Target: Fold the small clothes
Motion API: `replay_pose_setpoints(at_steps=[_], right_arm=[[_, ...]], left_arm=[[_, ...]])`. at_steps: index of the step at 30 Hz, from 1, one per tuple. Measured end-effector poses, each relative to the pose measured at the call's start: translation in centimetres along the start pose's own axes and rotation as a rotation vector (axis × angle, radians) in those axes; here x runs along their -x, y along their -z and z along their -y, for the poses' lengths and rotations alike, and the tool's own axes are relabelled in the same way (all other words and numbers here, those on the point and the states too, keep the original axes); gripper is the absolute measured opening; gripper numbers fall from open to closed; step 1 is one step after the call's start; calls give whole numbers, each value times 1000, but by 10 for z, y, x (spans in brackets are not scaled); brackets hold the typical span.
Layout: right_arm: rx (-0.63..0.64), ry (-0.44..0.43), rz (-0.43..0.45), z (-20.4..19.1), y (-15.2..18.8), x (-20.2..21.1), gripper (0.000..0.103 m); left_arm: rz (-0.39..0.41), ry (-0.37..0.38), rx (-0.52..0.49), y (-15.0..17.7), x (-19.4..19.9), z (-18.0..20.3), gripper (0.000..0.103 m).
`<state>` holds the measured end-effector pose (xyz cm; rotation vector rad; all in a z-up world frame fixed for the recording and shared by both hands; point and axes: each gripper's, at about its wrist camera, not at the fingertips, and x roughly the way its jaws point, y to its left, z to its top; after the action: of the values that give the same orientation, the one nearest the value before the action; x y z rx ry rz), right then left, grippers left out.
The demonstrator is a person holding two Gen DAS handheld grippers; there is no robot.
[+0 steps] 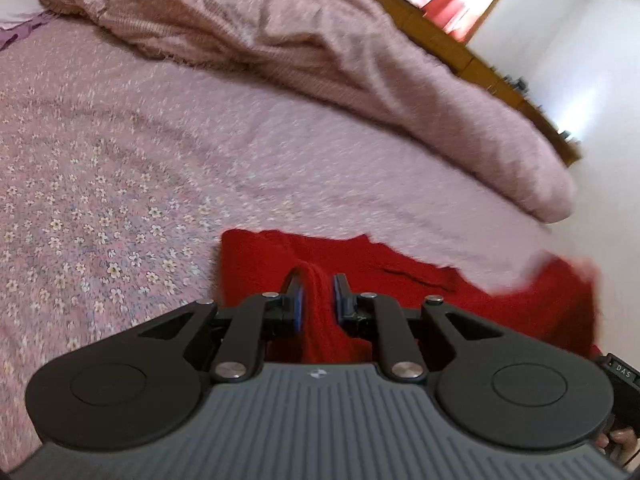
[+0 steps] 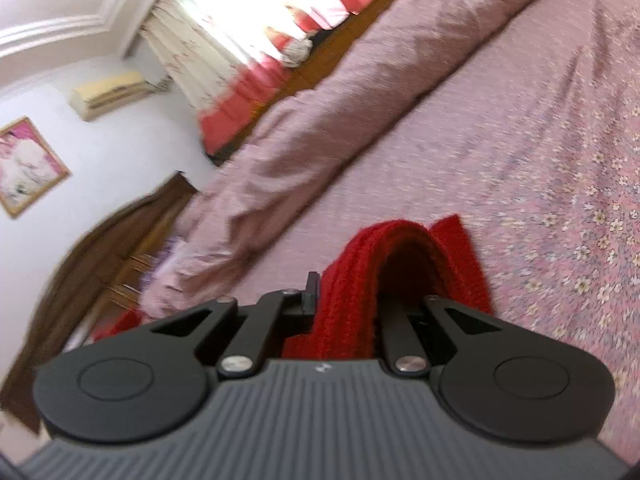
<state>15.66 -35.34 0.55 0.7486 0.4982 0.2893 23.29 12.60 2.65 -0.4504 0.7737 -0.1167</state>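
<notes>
A red knitted garment [image 1: 404, 276] is lifted off the pink floral bed sheet [image 1: 120, 200]. My left gripper [image 1: 317, 282] is shut on a bunched ridge of the knit, which stands between its two pads. To the right the cloth stretches away and blurs. In the right wrist view the same red knit [image 2: 384, 248] arches in a thick fold over my right gripper [image 2: 348, 284], shut on it. Only the left finger [image 2: 312, 288] shows; the cloth hides the other one.
A rumpled pink blanket [image 1: 320, 60] lies along the far side of the bed, against a wooden frame [image 1: 500, 80]. Beyond it are a bright curtained window [image 2: 248, 20] and white walls. A hand on a black device [image 1: 622, 384] shows at the left wrist view's right edge.
</notes>
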Motion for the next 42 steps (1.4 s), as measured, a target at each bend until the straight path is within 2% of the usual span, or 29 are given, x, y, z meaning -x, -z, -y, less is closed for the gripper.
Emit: replay_pose_setpoints(at_steps=[5,7,9,10,11,12,13,14,15,16,19,21,31,42], right_arm=[[13,144,-88,24,8,-39,13],[2,133,-80,30,12,-41,12],[-9,122,-78,30,13,-38,14],[-7,116,-81,30,13,-35,18],[-4,107,-87,28,12,-33,21],[-3,96,-89,27,11,-30,32],[-1,86,-87,25,11,-27,46],[4,80,-80,22,9,-22,54],[15,80,-69,20,8,-19,67],[29,82,-59,16,6,-16,71],[61,72,-47,10,1,-6,71],[72,71,-41,7,-4,-2,71],[139,122,-13,13,-6,15,71],[143,192,-21,30,-12,5,71]], left_arm=[[-34,-55,-20,2,-26,-8,18],[-32,-48,-27,1,-25,-8,19],[-40,-44,-44,-2,-21,-6,25],[-38,-42,-52,-3,-18,-5,27],[-30,-42,-60,-3,-14,-4,38],[-8,-53,-73,-4,-8,-2,55],[15,-67,-85,-4,-3,1,63],[50,-87,-103,-4,4,3,74],[78,-95,-119,-4,10,5,78],[93,-96,-133,-4,17,8,78],[100,-102,-161,-7,26,11,79],[100,-107,-164,-7,29,11,86],[104,-116,-144,2,40,0,92],[52,-130,-207,2,10,9,93]])
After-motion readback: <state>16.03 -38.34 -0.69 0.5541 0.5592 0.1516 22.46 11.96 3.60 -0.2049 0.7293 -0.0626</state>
